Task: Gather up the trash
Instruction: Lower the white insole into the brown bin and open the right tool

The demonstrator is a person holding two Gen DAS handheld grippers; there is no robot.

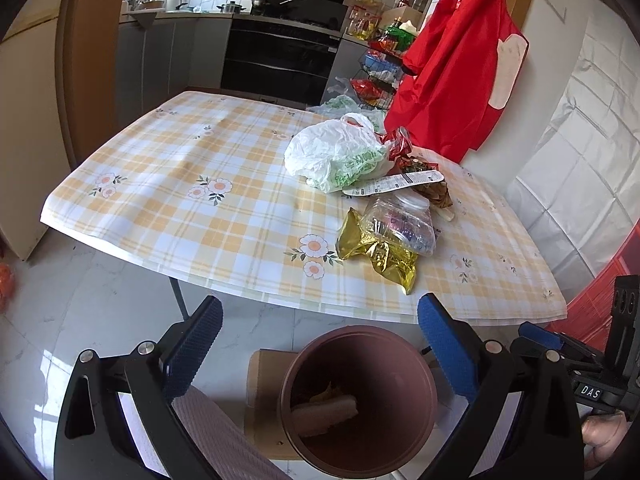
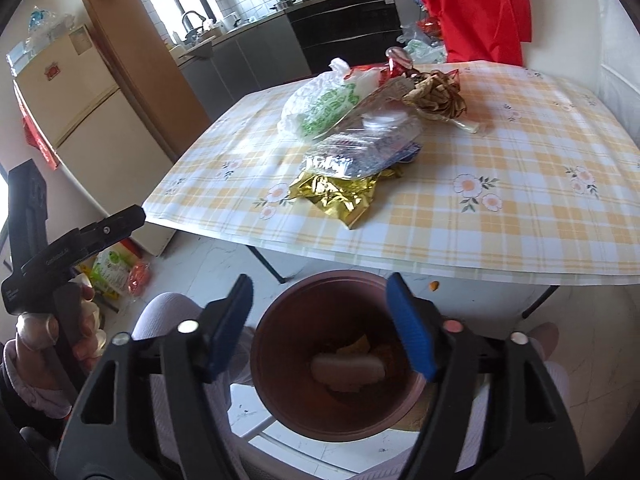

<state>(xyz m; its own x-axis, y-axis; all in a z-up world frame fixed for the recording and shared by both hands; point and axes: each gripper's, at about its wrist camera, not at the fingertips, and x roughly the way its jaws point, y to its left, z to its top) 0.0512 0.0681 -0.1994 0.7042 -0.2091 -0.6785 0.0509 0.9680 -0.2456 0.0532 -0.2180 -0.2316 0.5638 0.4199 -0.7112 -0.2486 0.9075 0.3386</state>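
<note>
- Right view, bottom centre: my right gripper (image 2: pixel 320 328) hangs over the round brown plastic bin (image 2: pixel 276 364), blue pads spread apart, nothing between them.
- Inside the bin I see a pale crumpled wrapper (image 2: pixel 348 368) lying on darker scraps.
- Left view, bottom: my left gripper (image 1: pixel 320 344) stands wide open and empty, the same bin just below and between its pads.
- Bin sits on the white marble-look floor (image 1: pixel 60 320), near the table's front edge.
- Centre: yellow-and-white checked tablecloth with flowers (image 1: pixel 180 184) covers the table.
- On it, nearest the front edge, a crumpled gold foil bag (image 1: pixel 376 256) with a clear plastic jar (image 1: pixel 404 224) resting on top.
- Beyond those, a brown dried-snack packet (image 1: pixel 432 188), a white plastic bag with green print (image 1: pixel 336 152) and a red wrapper (image 1: pixel 400 142).
- Upper right: red cloth garment (image 1: pixel 460 60) hanging.
- Top: black oven range (image 1: pixel 284 52).
</note>
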